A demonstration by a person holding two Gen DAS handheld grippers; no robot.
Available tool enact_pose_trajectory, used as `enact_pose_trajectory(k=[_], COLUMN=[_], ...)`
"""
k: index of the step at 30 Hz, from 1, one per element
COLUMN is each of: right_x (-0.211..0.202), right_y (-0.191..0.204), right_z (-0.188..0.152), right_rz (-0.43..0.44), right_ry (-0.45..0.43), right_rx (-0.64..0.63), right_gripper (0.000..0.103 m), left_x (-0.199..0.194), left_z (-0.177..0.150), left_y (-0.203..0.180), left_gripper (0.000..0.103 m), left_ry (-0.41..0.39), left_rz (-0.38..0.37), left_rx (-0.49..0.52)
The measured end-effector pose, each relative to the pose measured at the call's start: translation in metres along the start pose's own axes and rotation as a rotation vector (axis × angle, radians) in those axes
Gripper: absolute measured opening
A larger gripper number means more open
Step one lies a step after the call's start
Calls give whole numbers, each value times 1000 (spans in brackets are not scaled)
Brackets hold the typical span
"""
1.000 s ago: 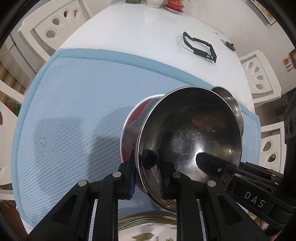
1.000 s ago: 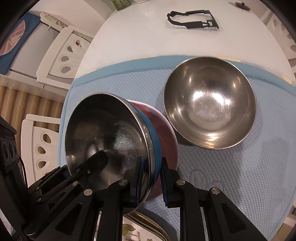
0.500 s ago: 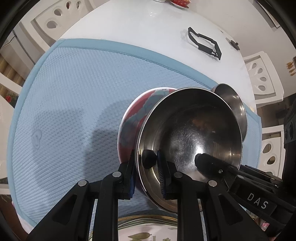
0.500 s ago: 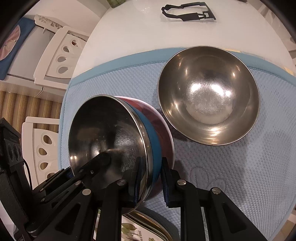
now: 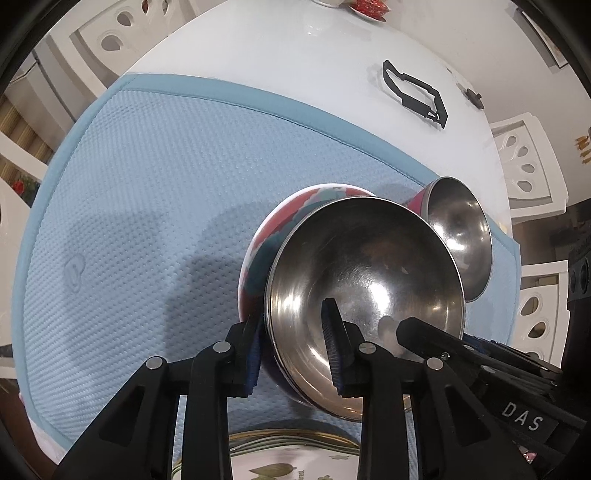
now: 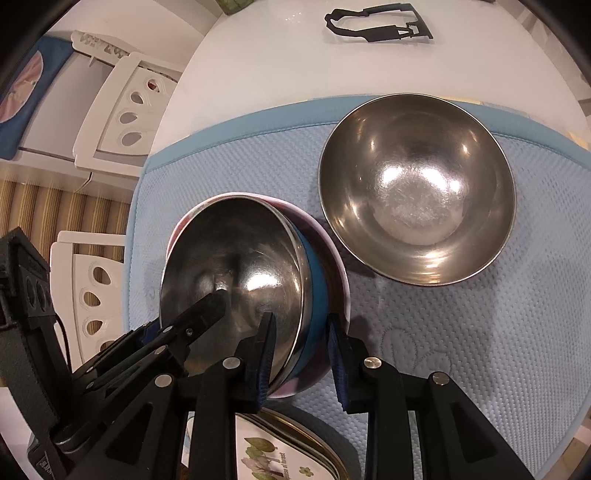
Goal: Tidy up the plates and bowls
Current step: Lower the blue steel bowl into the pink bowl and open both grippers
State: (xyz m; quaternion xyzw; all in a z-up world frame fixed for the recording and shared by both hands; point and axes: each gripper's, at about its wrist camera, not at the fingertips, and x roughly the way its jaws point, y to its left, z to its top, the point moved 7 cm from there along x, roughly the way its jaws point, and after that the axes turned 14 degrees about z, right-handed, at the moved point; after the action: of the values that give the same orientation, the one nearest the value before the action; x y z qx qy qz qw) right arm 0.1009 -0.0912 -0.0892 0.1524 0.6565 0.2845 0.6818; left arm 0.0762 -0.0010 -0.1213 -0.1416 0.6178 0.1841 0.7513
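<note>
A steel bowl with a blue outside (image 5: 369, 280) (image 6: 236, 258) rests nested in a red patterned bowl (image 5: 291, 210) (image 6: 332, 266) on the blue mat (image 5: 147, 184). My left gripper (image 5: 291, 343) is open, its jaws astride the near rims of both bowls. My right gripper (image 6: 299, 350) is open too, straddling the same rims from the other side. A second steel bowl (image 6: 417, 188) (image 5: 461, 236) stands on the mat just to the right of the pair.
A stack of leaf-printed plates (image 5: 280, 458) (image 6: 280, 450) lies at the mat's near edge below the grippers. A black frame part (image 5: 413, 96) (image 6: 376, 26) lies on the white table (image 5: 295, 48) beyond the mat. White chairs (image 6: 122, 110) surround the table.
Both grippers have opened and let go of the steel bowl's rim. The bowl has dropped from tilted to nested in the red patterned bowl on the mat.
</note>
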Motion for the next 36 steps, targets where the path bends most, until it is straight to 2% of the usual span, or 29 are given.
enact_pose_trajectory(k=[36], right_x=[-20], right_y=[11], right_z=[-12], right_rz=[24], right_ry=[-14], right_rx=[-30], right_gripper=[27], left_x=[-7], left_z=[-5], left_y=[-4], left_gripper=[27], left_ry=[-4], left_rz=[64], left_rx=[6])
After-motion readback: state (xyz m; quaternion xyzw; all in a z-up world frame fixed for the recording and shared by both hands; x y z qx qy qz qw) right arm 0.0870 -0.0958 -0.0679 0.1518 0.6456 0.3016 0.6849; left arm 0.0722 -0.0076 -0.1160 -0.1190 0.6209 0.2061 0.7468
